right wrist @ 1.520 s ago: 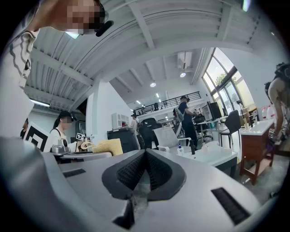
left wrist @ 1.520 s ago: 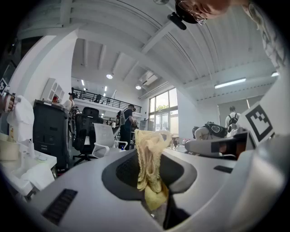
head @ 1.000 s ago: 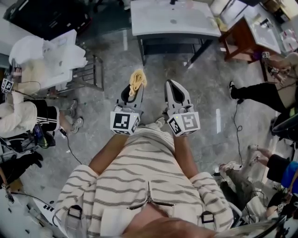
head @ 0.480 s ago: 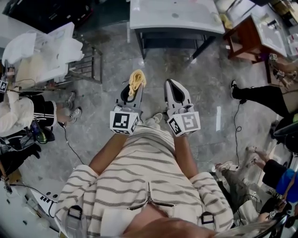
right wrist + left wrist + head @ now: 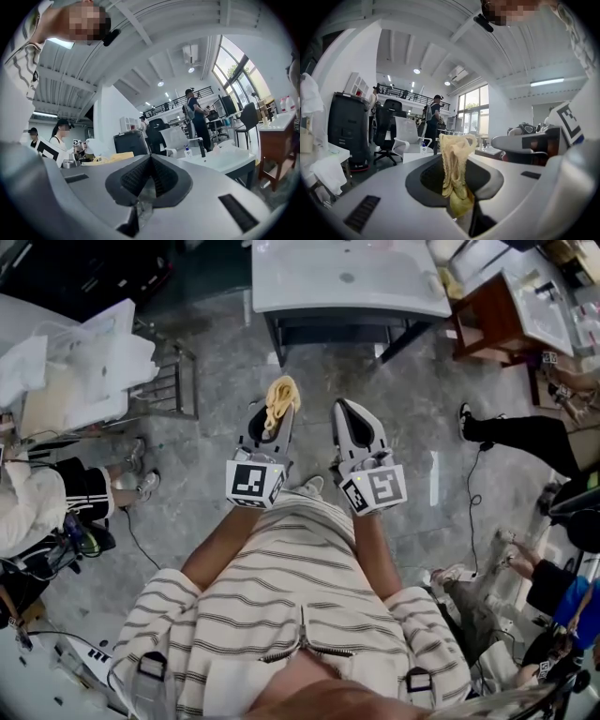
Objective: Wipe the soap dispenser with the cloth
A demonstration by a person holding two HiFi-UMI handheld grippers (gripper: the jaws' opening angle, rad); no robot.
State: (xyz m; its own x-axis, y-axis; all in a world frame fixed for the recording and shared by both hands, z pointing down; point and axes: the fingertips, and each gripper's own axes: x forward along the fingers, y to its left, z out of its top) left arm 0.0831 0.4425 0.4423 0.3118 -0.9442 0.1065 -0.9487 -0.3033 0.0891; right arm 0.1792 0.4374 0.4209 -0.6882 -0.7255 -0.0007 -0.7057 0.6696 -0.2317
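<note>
Zero wiping is happening yet. The left gripper (image 5: 276, 414) is pinching the cloth (image 5: 453, 159), which is sticking up between its fingers. The right gripper (image 5: 151, 164) is carrying nothing, fingers pressed together. The dispenser (image 5: 187, 151) is standing on the sink (image 5: 220, 159), well ahead of both fingertips, waiting for its whole wipe.

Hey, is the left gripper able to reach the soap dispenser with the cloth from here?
Probably not yet. The dispenser stands on the sink, across the floor ahead of the left gripper holding the cloth. Nothing blocks the way.
</note>
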